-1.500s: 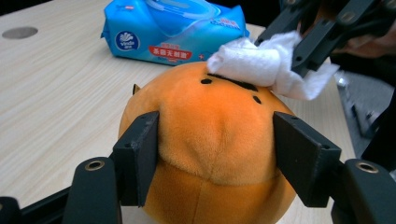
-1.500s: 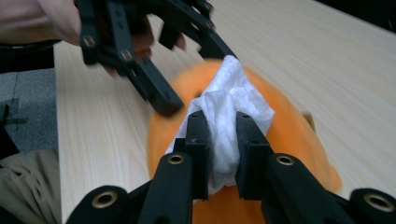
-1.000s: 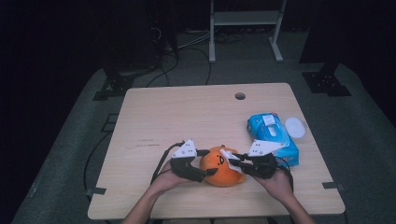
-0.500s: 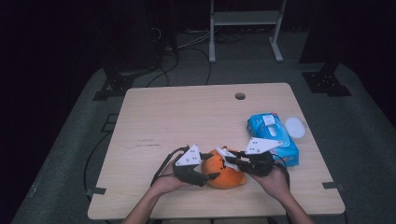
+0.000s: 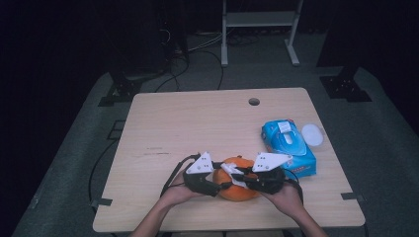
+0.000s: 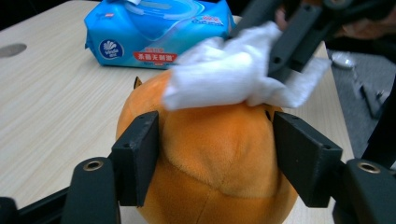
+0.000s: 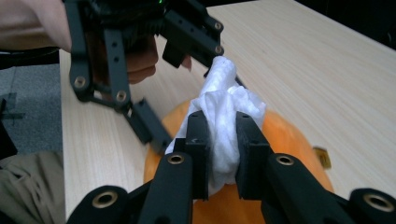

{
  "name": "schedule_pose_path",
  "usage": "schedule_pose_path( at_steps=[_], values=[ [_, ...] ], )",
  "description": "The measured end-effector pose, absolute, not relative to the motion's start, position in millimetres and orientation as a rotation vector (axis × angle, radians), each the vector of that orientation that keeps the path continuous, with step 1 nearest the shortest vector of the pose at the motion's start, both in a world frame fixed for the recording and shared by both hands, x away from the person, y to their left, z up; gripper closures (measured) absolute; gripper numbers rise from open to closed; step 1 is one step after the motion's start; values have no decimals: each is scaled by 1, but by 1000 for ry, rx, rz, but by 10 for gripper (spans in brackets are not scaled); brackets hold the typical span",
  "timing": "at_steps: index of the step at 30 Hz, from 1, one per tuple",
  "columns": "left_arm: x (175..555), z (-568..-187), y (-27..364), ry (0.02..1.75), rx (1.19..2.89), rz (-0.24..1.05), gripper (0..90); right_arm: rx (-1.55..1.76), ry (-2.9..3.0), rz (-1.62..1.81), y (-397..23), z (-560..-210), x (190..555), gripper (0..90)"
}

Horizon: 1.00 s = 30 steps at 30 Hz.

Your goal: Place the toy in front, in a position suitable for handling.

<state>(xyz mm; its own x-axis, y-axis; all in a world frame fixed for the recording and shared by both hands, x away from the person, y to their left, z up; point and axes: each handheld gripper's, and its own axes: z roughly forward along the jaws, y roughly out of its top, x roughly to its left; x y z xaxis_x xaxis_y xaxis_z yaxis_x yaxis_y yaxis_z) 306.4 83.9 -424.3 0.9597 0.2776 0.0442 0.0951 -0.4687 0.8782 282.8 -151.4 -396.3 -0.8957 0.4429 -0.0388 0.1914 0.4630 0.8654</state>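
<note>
Orange plush toy (wipe atop) sits beside wipes pack.

Loads of open worktop on the left and toward the far edge. Right side is tighter: the blue wet wipes pack sits just beside the plush pumpkin, with a white lid past it.

Orange plush ball on table, white wipe pressed atop

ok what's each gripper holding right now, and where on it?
Left gripper clamps the orange plush toy across its two sides. Right gripper pinches a bunched white wipe near its middle, resting on the toy's top.
</note>
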Motion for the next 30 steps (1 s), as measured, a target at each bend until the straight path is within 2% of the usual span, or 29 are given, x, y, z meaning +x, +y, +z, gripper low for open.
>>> schedule_pose_path(
  at_steps=[6,7,10,12,14,18,24,30],
  values=[
    [307,-427,87,242,2061,222,347,635,2425,1382,-166,-399,297,772],
    [308,-426,88,256,2059,214,332,655,2428,1377,-169,-401,299,772],
    [311,-421,89,323,2036,188,192,685,2444,1369,-176,-408,299,772],
    [314,-421,89,363,2022,146,164,686,2452,1385,-177,-408,295,772],
    [314,-424,87,378,2023,114,201,676,2462,1380,-176,-407,290,772],
    [311,-424,86,331,2048,154,285,642,2472,1384,-169,-403,285,772],
    [303,-424,81,239,2078,209,315,560,2468,1402,-150,-392,287,773],
    [303,-425,85,226,2080,206,316,629,2461,1389,-160,-398,302,773]
  ],
)
